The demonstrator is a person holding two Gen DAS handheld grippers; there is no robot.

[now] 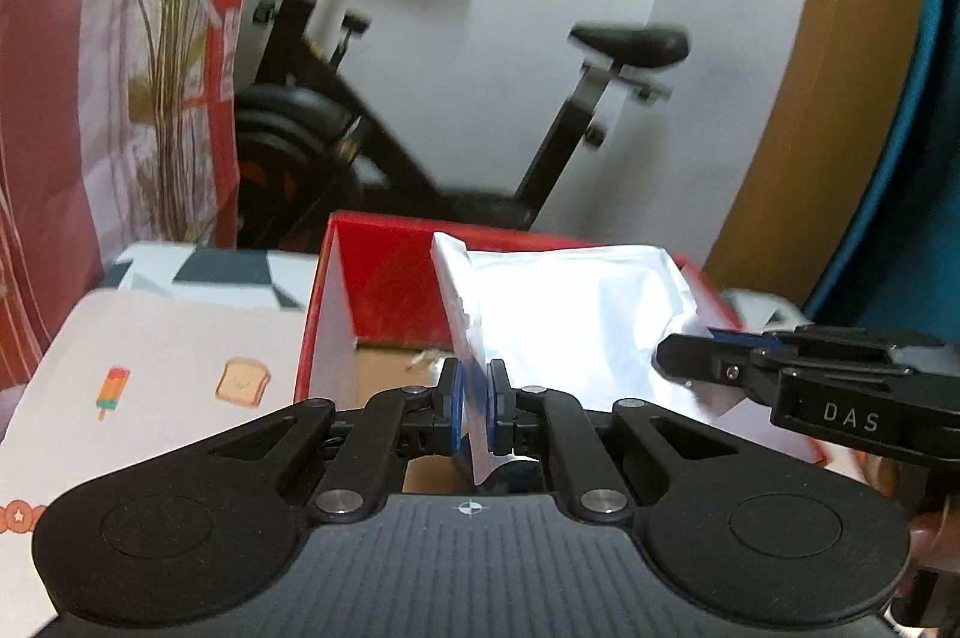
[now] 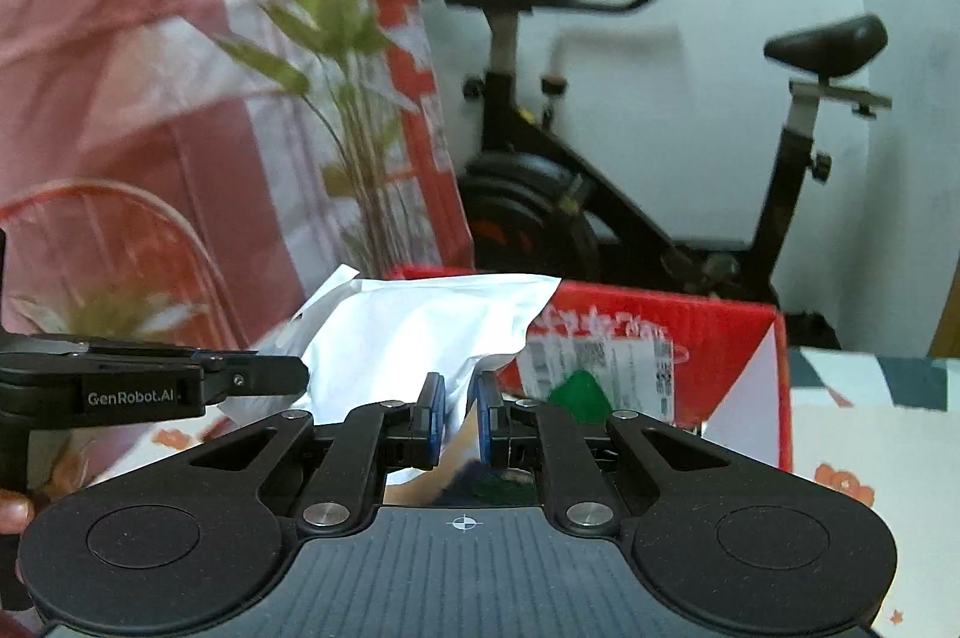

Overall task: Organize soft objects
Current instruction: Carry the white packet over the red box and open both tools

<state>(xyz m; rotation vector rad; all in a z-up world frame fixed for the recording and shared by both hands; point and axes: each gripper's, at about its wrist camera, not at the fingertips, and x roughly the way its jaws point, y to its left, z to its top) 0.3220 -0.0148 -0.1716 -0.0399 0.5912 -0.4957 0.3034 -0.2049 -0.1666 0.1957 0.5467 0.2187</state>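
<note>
A soft white plastic pouch (image 1: 576,314) hangs in the air in front of an open red cardboard box (image 1: 384,272). My left gripper (image 1: 475,386) is shut on the pouch's left edge, which runs down between the blue pads. My right gripper (image 1: 684,356) comes in from the right and pinches the pouch's other side. In the right wrist view the same pouch (image 2: 420,332) is clamped in my right gripper (image 2: 461,392), which is shut on a fold of it. My left gripper (image 2: 282,374) holds the far left edge. The red box (image 2: 690,332) with a shipping label stands behind.
A black exercise bike (image 1: 420,122) stands behind the box against a white wall. A pink and red curtain (image 1: 90,68) printed with leaves hangs at the left. The box stands on a patterned cloth (image 1: 168,356). A wooden panel (image 1: 810,98) curves at the right.
</note>
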